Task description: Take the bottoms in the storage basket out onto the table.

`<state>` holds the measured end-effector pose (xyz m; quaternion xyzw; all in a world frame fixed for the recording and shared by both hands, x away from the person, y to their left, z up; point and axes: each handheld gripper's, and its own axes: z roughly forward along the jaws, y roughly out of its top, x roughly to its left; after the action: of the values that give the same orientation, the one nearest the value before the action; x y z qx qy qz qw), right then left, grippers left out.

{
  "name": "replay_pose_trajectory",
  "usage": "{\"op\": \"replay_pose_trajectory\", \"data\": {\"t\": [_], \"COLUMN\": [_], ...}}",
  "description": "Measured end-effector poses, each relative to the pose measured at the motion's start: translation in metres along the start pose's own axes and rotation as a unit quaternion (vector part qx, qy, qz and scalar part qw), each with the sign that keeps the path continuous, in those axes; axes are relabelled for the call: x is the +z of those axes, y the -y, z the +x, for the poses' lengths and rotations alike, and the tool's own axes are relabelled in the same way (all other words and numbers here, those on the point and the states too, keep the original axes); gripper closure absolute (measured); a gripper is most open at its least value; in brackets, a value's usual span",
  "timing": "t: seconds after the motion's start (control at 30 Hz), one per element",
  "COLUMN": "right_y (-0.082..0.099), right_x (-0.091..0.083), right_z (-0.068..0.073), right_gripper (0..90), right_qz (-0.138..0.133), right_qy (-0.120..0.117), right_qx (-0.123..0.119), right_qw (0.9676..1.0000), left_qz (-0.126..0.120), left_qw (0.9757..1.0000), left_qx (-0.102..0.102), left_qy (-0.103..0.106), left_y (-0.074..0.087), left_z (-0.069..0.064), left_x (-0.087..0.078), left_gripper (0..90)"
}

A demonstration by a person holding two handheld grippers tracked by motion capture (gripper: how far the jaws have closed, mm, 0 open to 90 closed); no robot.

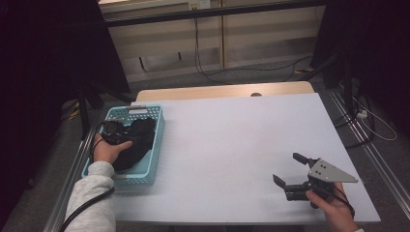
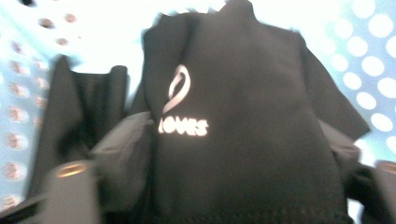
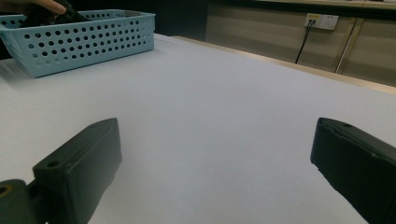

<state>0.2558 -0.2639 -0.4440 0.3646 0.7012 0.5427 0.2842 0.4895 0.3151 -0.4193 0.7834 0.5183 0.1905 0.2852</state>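
Black cloth [image 1: 137, 140] in blue basket [image 1: 155, 145]; left claw [image 1: 112, 129] over it, jaws apart; right claw [image 1: 292, 170] open above table [image 1: 227, 140].

I've got the table [image 1: 232, 145] running across the middle of the high view. At its left edge sits the basket [image 1: 153, 145], and the cloth [image 1: 138, 140] lies inside it, bunched toward the lower left. My left hand [image 1: 107, 150] reaches into the basket from the bottom left, resting on the cloth, with the left gripper [image 1: 113, 128] down in there against it. Over at the lower right of the frame, well apart from the basket, my right gripper [image 1: 290, 169] sits just above the tabletop, pointing toward upper left. A wall [image 1: 217, 38] runs behind the table, across the top.
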Motion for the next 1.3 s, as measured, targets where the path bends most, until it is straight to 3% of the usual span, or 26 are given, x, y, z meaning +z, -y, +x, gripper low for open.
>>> {"op": "replay_pose_trajectory", "data": {"t": [0.07,0.1,0.17,0.27,0.3,0.4,0.5,0.67,0.73,0.8,0.93,0.97,1.13,1.3], "right_y": [0.0,0.0,0.0,0.0,0.0,0.0,0.0,0.0,0.0,0.0,0.0,0.0,0.0,0.0], "right_x": [0.0,0.0,0.0,0.0,0.0,0.0,-0.001,0.0,0.0,0.0,-0.001,-0.001,0.0,0.0], "right_z": [0.0,0.0,0.0,0.0,0.001,0.001,0.0,0.001,0.001,0.001,0.001,0.001,0.002,0.001], "right_gripper": [1.0,1.0,1.0,1.0,1.0,1.0,1.0,1.0,1.0,1.0,1.0,1.0,1.1,1.2], "right_qz": [0.0,0.0,0.0,0.0,0.0,0.0,0.0,0.001,0.0,0.001,-0.001,0.0,0.001,0.002], "right_qy": [0.0,0.0,0.0,-0.001,-0.001,-0.003,-0.003,-0.003,-0.004,-0.004,-0.003,-0.003,-0.006,-0.005], "right_qx": [0.0,0.0,0.0,-0.001,0.0,0.0,-0.001,0.0,-0.001,-0.002,-0.001,0.0,-0.002,0.0], "right_qw": [1.0,1.0,1.0,1.0,1.0,1.0,1.0,1.0,1.0,1.0,1.0,1.0,1.0,1.0], "left_qz": [-0.001,0.005,0.017,0.027,0.029,0.024,0.037,0.047,0.042,0.038,0.036,0.038,0.052,0.057], "left_qw": [1.0,0.9997,0.9991,0.9985,0.9976,0.9978,0.9975,0.9975,0.9975,0.9966,0.9952,0.9945,0.9937,0.9923], "left_qx": [-0.007,-0.019,-0.037,-0.048,-0.063,-0.062,-0.059,-0.053,-0.054,-0.062,-0.073,-0.081,-0.079,-0.085], "left_qy": [-0.005,-0.014,-0.005,-0.005,0.002,-0.002,-0.002,0.007,0.016,0.04,0.053,0.056,0.059,0.07], "left_y": [0.0,0.003,0.007,0.014,0.016,0.019,0.017,0.015,0.014,0.015,0.014,0.012,0.006,0.005], "left_z": [0.001,0.004,0.005,0.005,0.004,0.001,-0.005,-0.011,-0.013,-0.014,-0.015,-0.018,-0.023,-0.019], "left_x": [0.0,0.002,0.006,0.013,0.017,0.02,0.021,0.019,0.016,0.013,0.013,0.014,0.015,0.011], "left_gripper": [13.0,11.5,9.1,7.8,7.1,2.5,3.6,19.0,31.4,46.1,60.8,62.8,67.6,68.6]}}
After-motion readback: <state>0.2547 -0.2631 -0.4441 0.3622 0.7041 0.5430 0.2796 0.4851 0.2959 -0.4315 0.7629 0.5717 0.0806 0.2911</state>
